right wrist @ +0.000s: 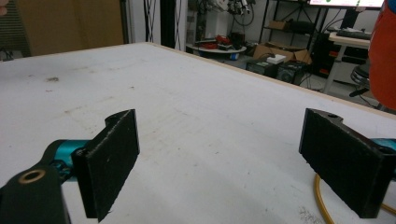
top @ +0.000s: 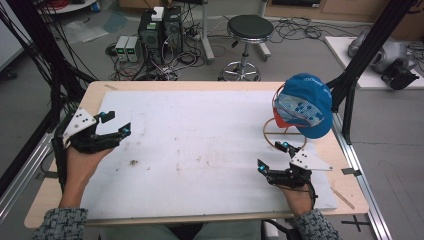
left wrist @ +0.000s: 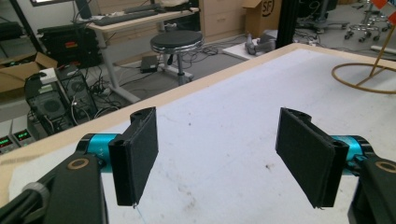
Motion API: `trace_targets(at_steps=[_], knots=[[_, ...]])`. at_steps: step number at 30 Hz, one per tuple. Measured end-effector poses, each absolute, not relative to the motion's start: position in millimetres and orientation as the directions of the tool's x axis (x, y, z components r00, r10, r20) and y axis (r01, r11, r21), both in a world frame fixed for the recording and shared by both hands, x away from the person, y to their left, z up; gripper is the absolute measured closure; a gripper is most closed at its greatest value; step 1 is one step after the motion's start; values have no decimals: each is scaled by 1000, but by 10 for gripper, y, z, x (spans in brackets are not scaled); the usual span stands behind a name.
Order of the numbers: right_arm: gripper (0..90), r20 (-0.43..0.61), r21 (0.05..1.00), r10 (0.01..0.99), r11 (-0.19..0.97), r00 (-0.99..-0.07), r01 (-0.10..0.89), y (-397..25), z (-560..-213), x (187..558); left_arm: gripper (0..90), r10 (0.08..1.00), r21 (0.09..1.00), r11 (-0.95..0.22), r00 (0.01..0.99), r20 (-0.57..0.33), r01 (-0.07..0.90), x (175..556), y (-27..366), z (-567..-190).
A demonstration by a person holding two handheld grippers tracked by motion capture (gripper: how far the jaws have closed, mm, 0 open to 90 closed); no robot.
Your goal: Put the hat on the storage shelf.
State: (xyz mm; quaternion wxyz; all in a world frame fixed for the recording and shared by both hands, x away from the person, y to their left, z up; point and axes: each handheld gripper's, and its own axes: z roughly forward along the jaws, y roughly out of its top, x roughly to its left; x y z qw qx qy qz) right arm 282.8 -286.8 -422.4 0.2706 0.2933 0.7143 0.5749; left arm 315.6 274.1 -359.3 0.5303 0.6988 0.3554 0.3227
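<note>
At the near edge of the worktop [top: 210, 215], two forearms in grey knitted sleeves reach in from below, each hand holding a hand-held gripper. The right hand-held gripper [top: 272, 156] rests low on the white mat near the right front corner, its jaws spread wide with nothing between them; in the right gripper view the two black pads [right wrist: 112, 161] stand well apart over bare mat. The left hand-held gripper [top: 116, 123] sits farther up the left side, near the worktop's left edge, also released and empty, its pads [left wrist: 135, 156] parted in the left gripper view. The white mat [top: 200, 145] between them is scuffed with small dark marks. Just beyond the right hand-held gripper stands a thin wire stand [top: 280, 134] with a round base ring, and a blue cap [top: 306, 104] hangs on it. Beyond the worktop, on the floor, are a black round stool [top: 248, 27] and computer towers [top: 160, 30] among tangled cables.
</note>
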Motion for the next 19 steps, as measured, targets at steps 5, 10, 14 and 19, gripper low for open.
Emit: trace_targets(at_steps=[5,10,14,19], knots=[[114,-55,980,730,168,-681,102,-2866,-4227,2838,298,857,968,-176,512,62,178,3034,2767,-3797],[114,-60,980,731,173,-679,100,-2865,-4228,2842,298,863,967,-165,503,48,192,3004,2789,-3900],[114,-59,980,730,173,-681,101,-2869,-4225,2837,290,866,963,-172,498,48,205,3022,2798,-3953],[114,-57,978,736,176,-675,110,-2885,-4233,2839,288,868,961,-172,495,44,216,3015,2820,-3998]])
